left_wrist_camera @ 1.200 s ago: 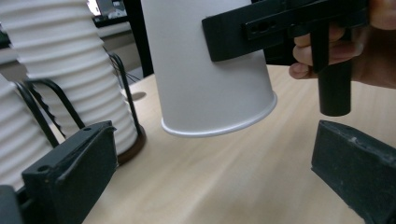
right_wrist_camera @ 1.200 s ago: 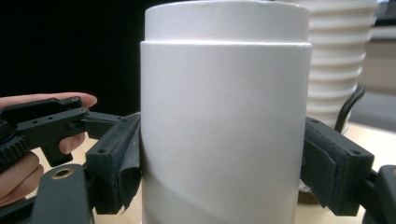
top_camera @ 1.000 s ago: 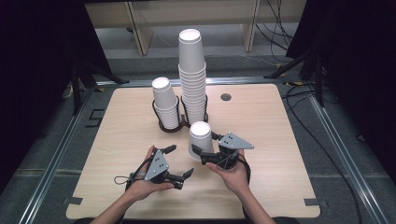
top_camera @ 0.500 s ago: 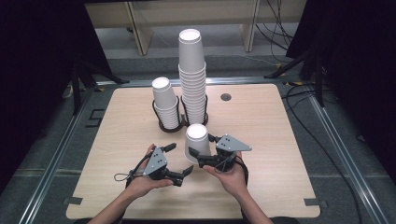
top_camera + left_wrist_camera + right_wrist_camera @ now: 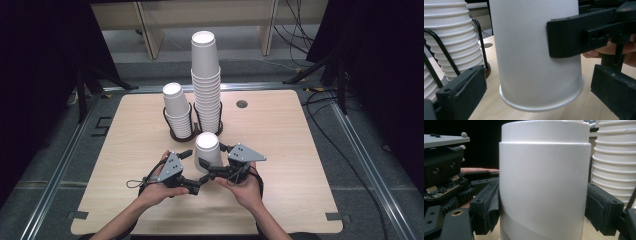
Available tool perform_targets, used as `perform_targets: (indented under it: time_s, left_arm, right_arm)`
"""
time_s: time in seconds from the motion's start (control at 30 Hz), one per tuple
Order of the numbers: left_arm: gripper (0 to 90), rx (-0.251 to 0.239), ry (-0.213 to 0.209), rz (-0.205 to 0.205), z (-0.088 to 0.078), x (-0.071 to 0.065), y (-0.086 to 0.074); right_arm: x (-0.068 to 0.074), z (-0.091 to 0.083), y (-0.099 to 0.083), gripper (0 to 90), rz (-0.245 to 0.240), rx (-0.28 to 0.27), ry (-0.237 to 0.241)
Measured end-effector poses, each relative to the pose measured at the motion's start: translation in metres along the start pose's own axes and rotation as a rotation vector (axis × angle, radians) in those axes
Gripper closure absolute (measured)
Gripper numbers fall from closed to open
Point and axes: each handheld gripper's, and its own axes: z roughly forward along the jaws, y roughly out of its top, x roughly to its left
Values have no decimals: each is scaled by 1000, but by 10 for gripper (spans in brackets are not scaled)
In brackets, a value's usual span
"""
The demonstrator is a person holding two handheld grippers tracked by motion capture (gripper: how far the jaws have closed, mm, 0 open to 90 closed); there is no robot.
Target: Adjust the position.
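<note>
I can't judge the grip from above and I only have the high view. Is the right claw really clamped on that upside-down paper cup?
Observer: Yes. In the right gripper view, the right claw presses both sides of the paper cup.
Operator: And the left claw?
Observer: Open. In the left gripper view, the left claw has a jaw on either side of the cup, neither touching it.
Operator: Is the cup touching the stacks behind?
Observer: No. The left gripper view shows a gap before the stack of cups in its wire holder.
</note>
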Motion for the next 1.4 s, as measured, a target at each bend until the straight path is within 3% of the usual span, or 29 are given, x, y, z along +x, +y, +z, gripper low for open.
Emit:
perform_targets:
  time_s: [0.03, 0.2, 0.3, 0.37, 0.43, 0.5, 0.7, 0.8, 1.4]
  left_arm:
    - [0, 3, 0, 1, 0, 0, 0]
    - [0, 22, 0, -3, 2, -1, 0]
    - [0, 27, -5, -8, 3, 0, 0]
    - [0, 24, -6, -11, 5, 0, 0]
    - [0, 26, -3, -11, 5, 1, 0]
    - [0, 17, -5, -16, 7, 1, -1]
    - [0, 45, -13, -11, 9, 0, -4]
    - [1, 52, -12, -10, 10, 0, -5]
    - [120, 57, -20, 22, 8, 2, -5]
  right_arm:
    - [2, 0, 0, 217, 15, 16, 8]
    - [3, 3, 0, 218, -12, 18, 8]
    - [6, 3, -1, 217, 18, 16, 19]
    - [4, 3, -2, 218, -12, 27, 8]
    - [6, 4, -2, 218, 16, 26, 26]
    - [6, 6, -2, 217, -12, 12, 25]
    - [9, 6, -2, 217, 6, 21, 25]
    - [10, 8, -2, 218, 7, 21, 51]
    - [8, 9, -3, 157, 19, 20, 51]
